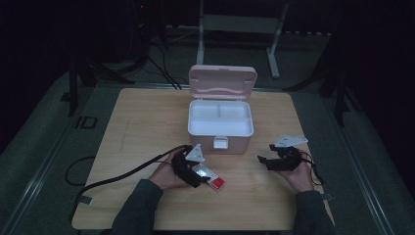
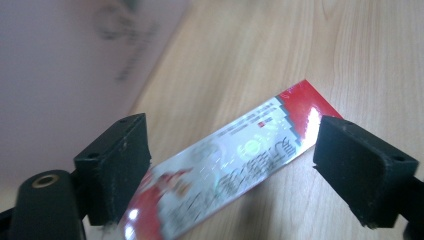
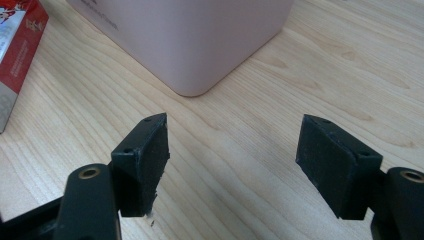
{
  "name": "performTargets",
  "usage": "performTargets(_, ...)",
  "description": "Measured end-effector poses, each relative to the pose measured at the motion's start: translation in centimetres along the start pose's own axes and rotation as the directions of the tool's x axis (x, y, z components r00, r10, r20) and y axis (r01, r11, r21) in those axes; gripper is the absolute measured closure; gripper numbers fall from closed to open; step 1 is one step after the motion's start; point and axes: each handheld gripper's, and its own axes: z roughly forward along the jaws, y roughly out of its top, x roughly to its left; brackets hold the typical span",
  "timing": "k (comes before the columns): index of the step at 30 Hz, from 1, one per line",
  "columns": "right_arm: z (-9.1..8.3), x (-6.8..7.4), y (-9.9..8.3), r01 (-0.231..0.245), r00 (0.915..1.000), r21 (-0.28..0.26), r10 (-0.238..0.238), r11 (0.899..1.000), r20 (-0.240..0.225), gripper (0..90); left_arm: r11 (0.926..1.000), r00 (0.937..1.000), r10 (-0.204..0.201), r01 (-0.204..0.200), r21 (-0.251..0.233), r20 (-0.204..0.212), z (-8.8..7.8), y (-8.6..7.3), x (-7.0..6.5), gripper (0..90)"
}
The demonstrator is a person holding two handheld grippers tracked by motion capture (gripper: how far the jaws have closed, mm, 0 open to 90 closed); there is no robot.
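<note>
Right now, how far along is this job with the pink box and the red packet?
Done: the pink box stands with its lid up, and its white inside looks empty. In hand: the left tool has its jaws on either side of the red packet, which seems to lie on the table; a firm grip isn't clear. The right tool is open, holding nothing. Left, probably: moving the packet into the box.

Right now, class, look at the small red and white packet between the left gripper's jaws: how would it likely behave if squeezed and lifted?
The packet looks flat and thin, so it is probably light. Its shiny surface suggests it may slip between the pads. Lying flat on the table, it should slide, not roll.
</note>
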Motion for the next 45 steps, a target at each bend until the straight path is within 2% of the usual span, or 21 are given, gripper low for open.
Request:
performTargets(4, -0.1, -0.1, -0.1, 0.000, 1.0000, 0.000, 0.000, 1.000, -0.004, 28.6, 0.9972, 0.9991, 0.040, -0.041, 0.062, 0.011, 1.9, 0.9, -0.4, 14.5)
performTargets(6, -0.1, -0.1, -0.1, 0.003, 1.0000, 0.001, -0.003, 1.000, -0.002, 28.5, 0.9971, 0.9982, 0.044, -0.046, 0.061, 0.042, 2.3, 1.2, -0.5, 13.8)
performTargets(11, -0.1, 0.0, -0.1, 0.003, 1.0000, 0.003, -0.003, 1.000, -0.003, 28.6, 0.9985, 0.9961, 0.006, -0.011, 0.054, 0.088, 2.4, 1.2, -0.1, 23.8)
performTargets(14, -0.1, -0.1, -0.1, 0.001, 1.0000, 0.008, -0.001, 1.000, -0.001, 28.6, 0.9990, 0.9959, -0.012, 0.008, 0.045, 0.090, 2.2, 1.0, 0.0, 29.9)
performTargets(18, -0.1, -0.1, -0.1, 0.002, 1.0000, 0.010, -0.002, 1.000, -0.003, 28.6, 0.9976, 0.9904, 0.026, -0.034, 0.059, 0.135, 1.8, 0.8, -0.3, 19.3)
performTargets(20, -0.1, -0.1, -0.1, 0.000, 1.0000, 0.009, 0.000, 1.000, -0.005, 28.6, 0.9945, 0.9906, 0.060, -0.070, 0.078, 0.123, 1.9, 0.8, -0.6, 14.9)
performTargets(25, 0.1, 0.0, -0.1, 0.000, 1.0000, 0.015, 0.000, 1.000, -0.008, 28.6, 0.9905, 0.9941, 0.060, -0.071, 0.117, 0.090, 2.6, 0.9, -0.4, 14.8)
performTargets(26, 0.1, 0.0, -0.1, 0.003, 1.0000, 0.014, -0.003, 1.000, -0.007, 28.6, 0.9835, 0.9970, 0.069, -0.074, 0.165, 0.036, 3.2, 0.9, -0.2, 20.2)
performTargets(27, 0.1, 0.0, -0.1, 0.003, 1.0000, 0.014, -0.003, 1.000, -0.007, 28.6, 0.9835, 0.9970, 0.069, -0.074, 0.165, 0.036, 3.2, 0.9, -0.2, 25.5)
performTargets(30, -0.1, -0.1, -0.1, -0.001, 1.0000, 0.010, 0.001, 1.000, -0.004, 28.6, 0.9873, 0.9991, 0.027, -0.032, 0.156, 0.034, 3.2, 0.6, 0.4, 38.2)
performTargets(31, -0.2, -0.2, -0.1, 0.000, 1.0000, 0.008, 0.000, 1.000, -0.001, 28.6, 0.9869, 1.0000, -0.002, 0.000, 0.161, 0.008, 2.7, 0.4, 0.7, 44.2)
performTargets(32, -0.3, -0.3, -0.2, 0.000, 1.0000, 0.006, 0.000, 1.000, -0.002, 28.8, 0.9869, 1.0000, -0.002, 0.000, 0.161, 0.008, 2.7, 0.4, 0.7, 48.5)
performTargets(35, -0.4, -0.3, -0.1, -0.007, 1.0000, 0.002, 0.007, 1.000, 0.000, 28.9, 0.9860, 0.9980, -0.061, 0.063, 0.154, -0.018, 1.8, -0.7, 1.0, 49.5)
performTargets(36, -0.4, -0.2, -0.1, -0.003, 1.0000, 0.002, 0.003, 1.000, -0.004, 28.9, 0.9821, 0.9929, -0.107, 0.114, 0.150, -0.051, 0.9, -1.8, 1.2, 49.8)
performTargets(38, -0.4, -0.1, 0.0, -0.002, 1.0000, 0.002, 0.002, 1.000, -0.006, 29.0, 0.9798, 0.9896, -0.127, 0.136, 0.147, -0.067, 0.4, -2.4, 1.3, 49.9)
performTargets(40, -0.5, 0.0, 0.1, 0.001, 0.9999, -0.001, -0.001, 1.000, -0.011, 29.1, 0.9662, 0.9692, -0.214, 0.228, 0.120, -0.122, -1.3, -4.7, 1.6, 49.9)
performTargets(41, -0.5, 0.0, 0.1, 0.001, 0.9999, -0.001, -0.001, 1.000, -0.011, 29.1, 0.9662, 0.9692, -0.214, 0.228, 0.120, -0.122, -1.3, -4.7, 1.6, 49.9)
performTargets(42, -0.5, -0.1, 0.2, -0.008, 0.9999, -0.002, 0.008, 1.000, -0.013, 29.2, 0.9534, 0.9525, -0.254, 0.276, 0.123, -0.168, -2.8, -6.4, 2.2, 49.9)
performTargets(43, -0.5, 0.0, 0.3, -0.004, 0.9999, -0.002, 0.004, 1.000, -0.009, 29.2, 0.9473, 0.9439, -0.269, 0.295, 0.125, -0.191, -3.5, -7.2, 2.6, 49.9)
performTargets(44, -0.6, 0.0, 0.4, -0.002, 1.0000, -0.002, 0.002, 1.000, -0.009, 29.2, 0.9381, 0.9300, -0.296, 0.326, 0.117, -0.218, -4.1, -8.0, 3.0, 49.8)
performTargets(45, -0.6, 0.1, 0.6, -0.001, 1.0000, -0.003, 0.001, 1.000, -0.005, 29.2, 0.9276, 0.9124, -0.323, 0.358, 0.107, -0.251, -4.6, -8.7, 3.4, 49.9)
